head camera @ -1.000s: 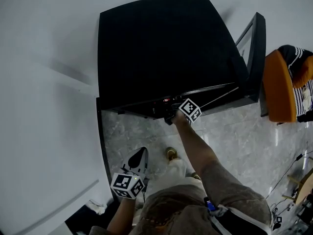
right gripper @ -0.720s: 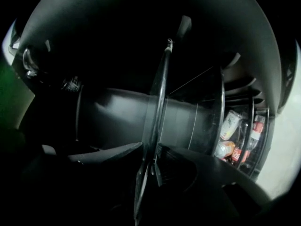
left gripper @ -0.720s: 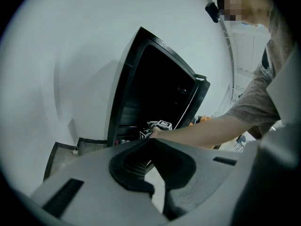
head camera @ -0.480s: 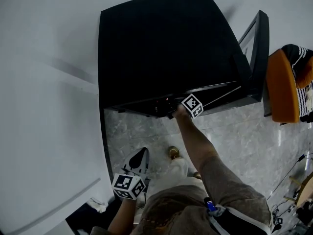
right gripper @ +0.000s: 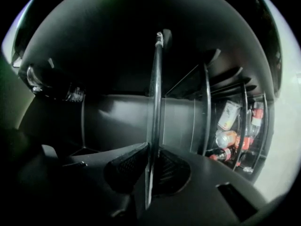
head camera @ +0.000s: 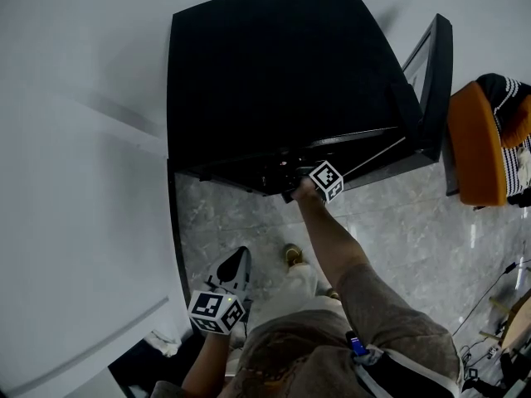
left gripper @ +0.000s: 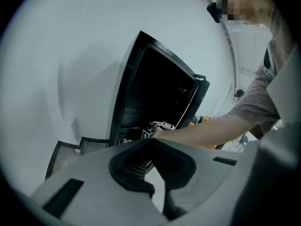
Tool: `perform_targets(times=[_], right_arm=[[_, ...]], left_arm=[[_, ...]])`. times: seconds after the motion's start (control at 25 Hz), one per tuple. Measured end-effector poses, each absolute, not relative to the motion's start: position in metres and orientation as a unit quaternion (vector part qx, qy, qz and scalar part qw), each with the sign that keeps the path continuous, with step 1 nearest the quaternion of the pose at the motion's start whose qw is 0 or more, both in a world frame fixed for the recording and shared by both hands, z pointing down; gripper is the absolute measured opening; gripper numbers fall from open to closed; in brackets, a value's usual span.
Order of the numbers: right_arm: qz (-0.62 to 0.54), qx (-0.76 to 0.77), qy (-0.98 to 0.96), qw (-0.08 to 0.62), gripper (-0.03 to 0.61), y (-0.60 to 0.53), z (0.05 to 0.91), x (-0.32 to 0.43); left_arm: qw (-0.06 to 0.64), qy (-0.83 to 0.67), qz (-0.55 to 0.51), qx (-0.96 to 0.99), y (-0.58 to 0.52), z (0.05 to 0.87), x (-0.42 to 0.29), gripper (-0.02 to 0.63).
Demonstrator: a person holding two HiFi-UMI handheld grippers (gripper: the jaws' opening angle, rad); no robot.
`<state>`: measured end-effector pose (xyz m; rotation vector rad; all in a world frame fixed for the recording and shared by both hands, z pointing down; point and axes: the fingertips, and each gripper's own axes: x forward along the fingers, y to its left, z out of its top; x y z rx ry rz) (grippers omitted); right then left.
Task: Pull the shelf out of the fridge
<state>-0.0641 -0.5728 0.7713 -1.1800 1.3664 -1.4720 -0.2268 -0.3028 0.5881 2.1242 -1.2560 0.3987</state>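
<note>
Fridge (head camera: 274, 73) casing showing matt black; shelf (right gripper: 155, 88) edge reading as smooth glass; floor (head camera: 398, 222) gleaming, polished grey stone

No readable txt anywhere I look. In the racks at the right of the fridge (head camera: 274, 73) interior: bottles (right gripper: 227, 139) w/ red labels and a pale pack (right gripper: 229, 114) above them w/ some print, all too small & blurred for me to make out a brand, word or no. The cube at the fridge's front edge (head camera: 325, 181) and the cube well clear of the fridge (head camera: 216, 313) carry only b/w square marker patterns, no letters.
</note>
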Motion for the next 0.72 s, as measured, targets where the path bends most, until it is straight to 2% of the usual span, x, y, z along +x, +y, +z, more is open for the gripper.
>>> perform_targets(times=[0.72], right_arm=[[-0.601,-0.425,0.552,0.391,0.026,-0.488,0.760,-0.056]], left_arm=[[0.307,-0.486,0.146,0.805,-0.288,0.579,-0.208,0.006]])
